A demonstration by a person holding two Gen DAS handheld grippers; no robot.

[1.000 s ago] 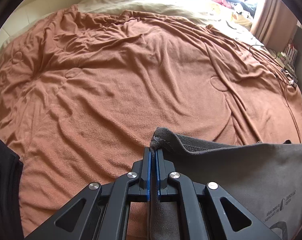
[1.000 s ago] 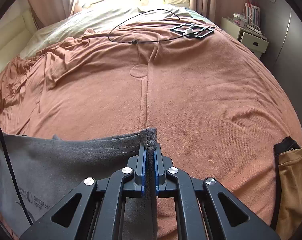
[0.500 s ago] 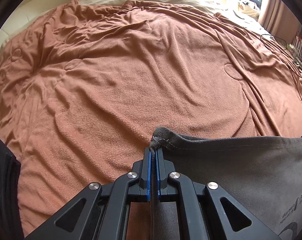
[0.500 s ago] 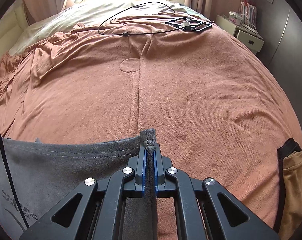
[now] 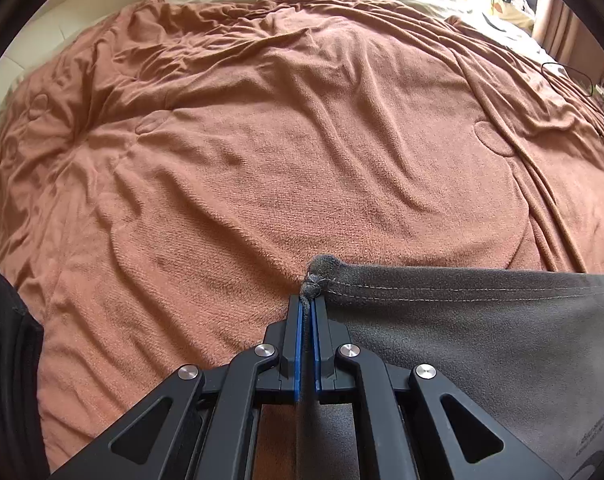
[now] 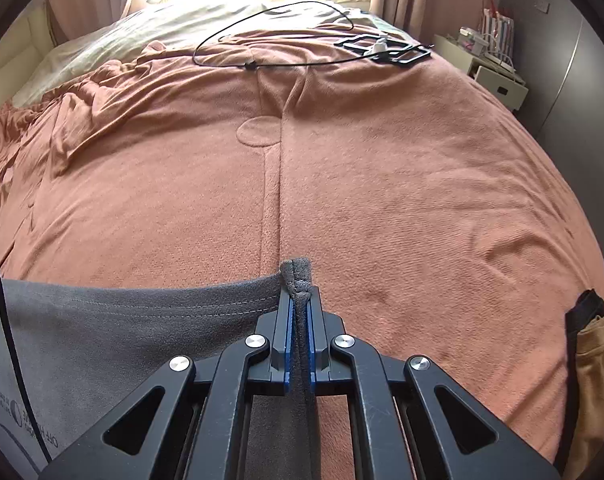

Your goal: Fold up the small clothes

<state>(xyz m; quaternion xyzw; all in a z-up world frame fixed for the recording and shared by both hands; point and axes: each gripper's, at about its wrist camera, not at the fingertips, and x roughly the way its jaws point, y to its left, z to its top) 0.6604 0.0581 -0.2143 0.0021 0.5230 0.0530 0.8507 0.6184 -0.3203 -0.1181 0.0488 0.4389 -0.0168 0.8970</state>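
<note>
The grey garment (image 5: pixel 482 340) hangs stretched between the 2 claws, just above the near edge of the bed (image 5: pixel 302 140), which is covered by a rust-brown blanket (image 6: pixel 382 200). The left claw (image 5: pixel 310 300) is clenched on 1 corner of its stitched hem, and the right claw (image 6: pixel 297 304) is clenched on the opposite corner, so the hem runs fairly taut from one to the other. A small tuft of cloth pokes past each pair of fingers.

By the look of it, this is a light, soft, fleecy knit with no stiffness at all: it sags below the hem and would crumple the instant either grip let go. It does not look slippery; the nap should hold well against the blue pads. The hemmed corners seem the right places to hold, being doubled and stitched, and less likely to stretch than the body of the cloth.

Counted: 1 grey garment in hand, with white printed lettering (image 6: pixel 41 436) low on it. 1 tan garment (image 6: pixel 594 380) with dark trim lies at the bed's right edge. Toward the far side of the bed lie 1 looping black cable (image 6: pixel 269 36) and 1 black frame-like object (image 6: pixel 386 50).
</note>
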